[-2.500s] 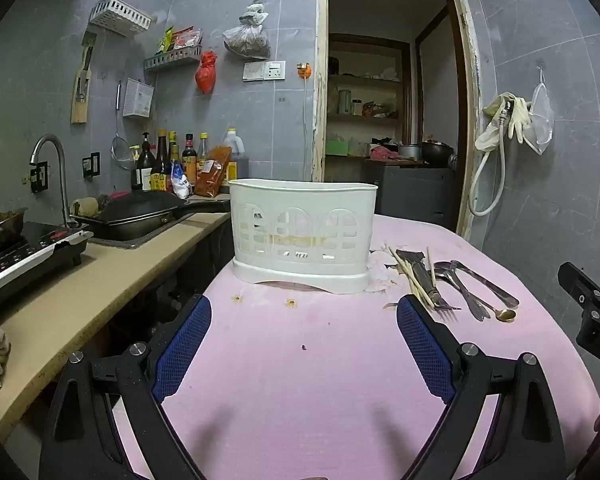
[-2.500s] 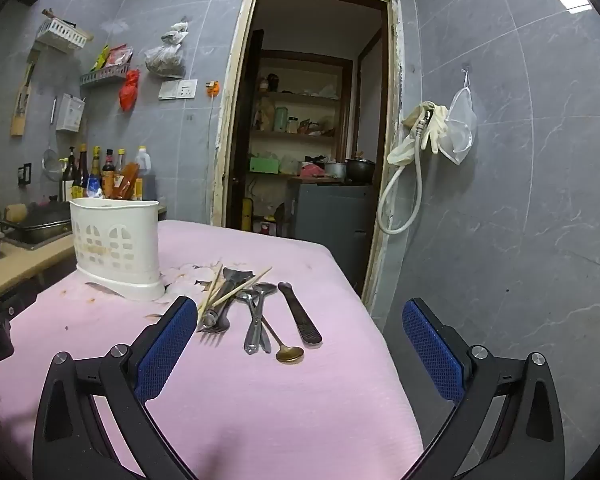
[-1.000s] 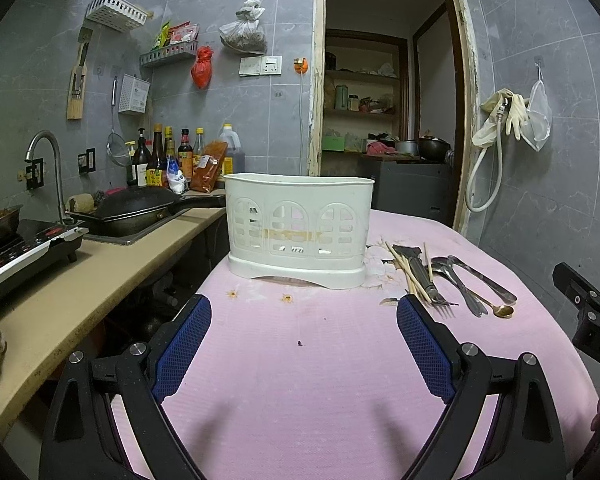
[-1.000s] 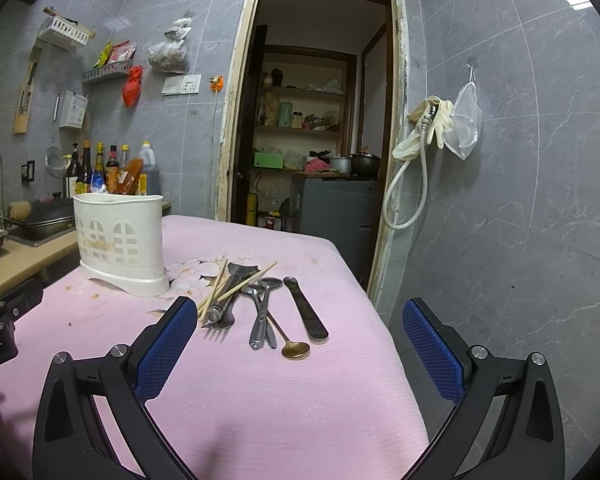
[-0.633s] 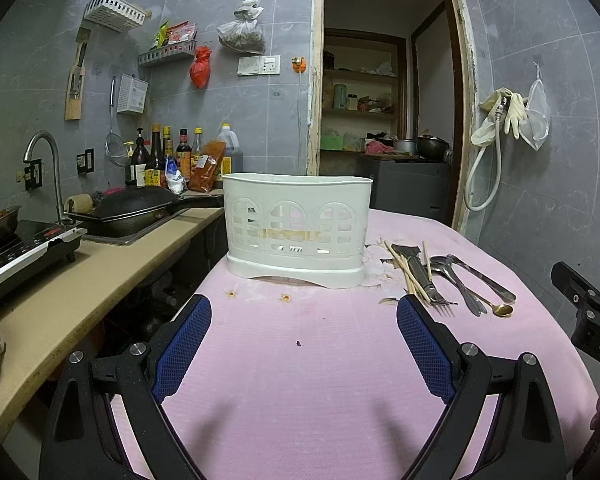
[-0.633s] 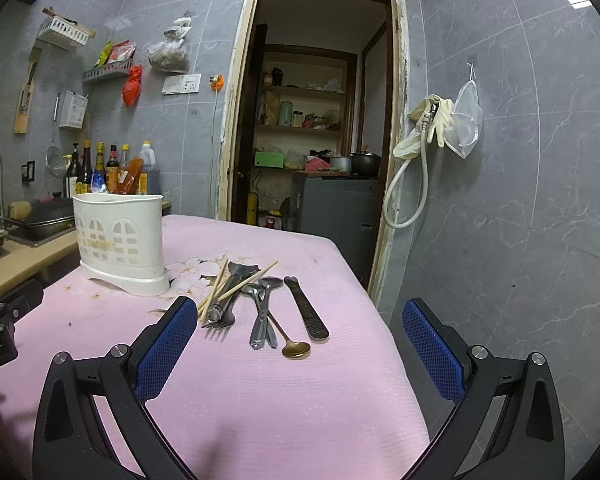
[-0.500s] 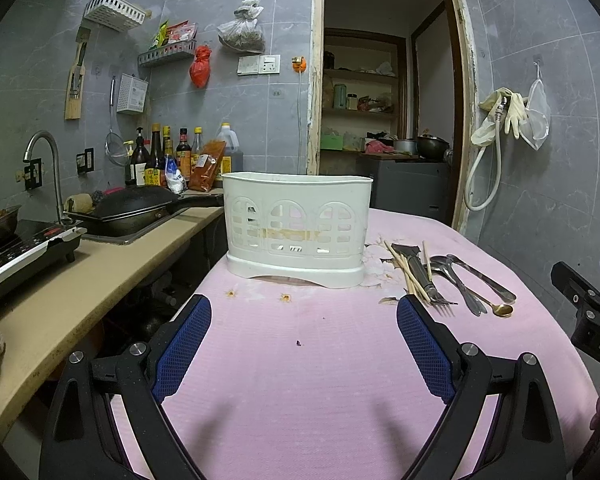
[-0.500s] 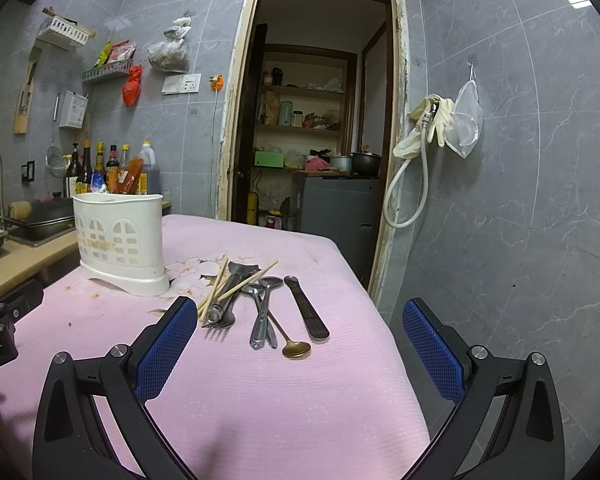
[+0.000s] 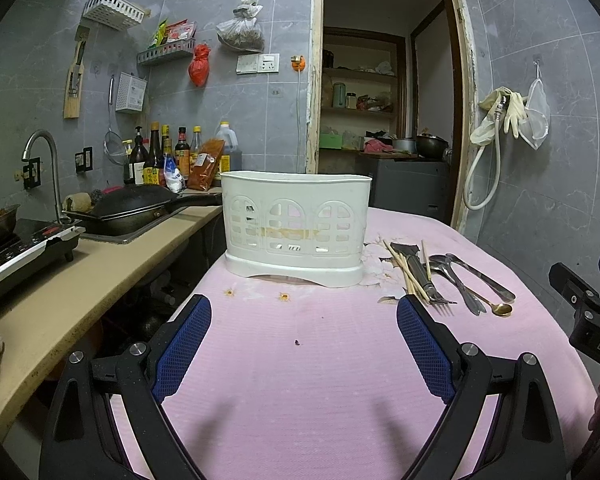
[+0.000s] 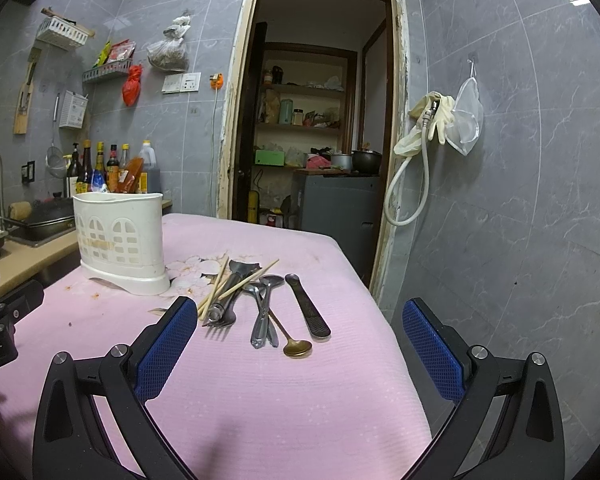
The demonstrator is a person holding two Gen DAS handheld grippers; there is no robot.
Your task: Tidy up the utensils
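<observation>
The utensils [image 10: 256, 304] lie in a loose bunch on the pink tablecloth [image 10: 260, 392], just to the right of the white holder [image 10: 120, 240]. In the right wrist view the bunch sits at about 11 o'clock from the right gripper [image 10: 300, 336], ahead of its fingers and apart from them. The bunch holds wooden chopsticks [image 10: 236, 283] crossing over a fork [image 10: 220, 316], then two silver spoons [image 10: 265, 312], a gold spoon [image 10: 296, 346] with its bowl nearest the camera, and a dark-handled piece [image 10: 308, 308] at the right edge. The chopsticks rest on the fork; the silver spoons overlap one another.

The holder stands upright on the cloth at 10 o'clock in the right view and at 12 o'clock, straight ahead, in the left view [image 9: 296, 228]. Its walls have arched cut-outs, and nothing rises above its rim.

The left gripper [image 9: 304, 336] hangs above bare cloth with its blue-padded fingers spread wide and nothing between them; the utensils [image 9: 440, 276] are at its 2 o'clock. The right gripper's fingers are likewise spread wide and hold nothing. Each gripper shows at the edge of the other's view.

Beyond the table, a counter [image 9: 80, 264] at 9 o'clock carries a black pan [image 9: 132, 204] and bottles [image 9: 168, 156]. An open doorway [image 10: 316, 120] stands at 12 o'clock, and rubber gloves [image 10: 428, 124] hang on the wall at 2 o'clock.
</observation>
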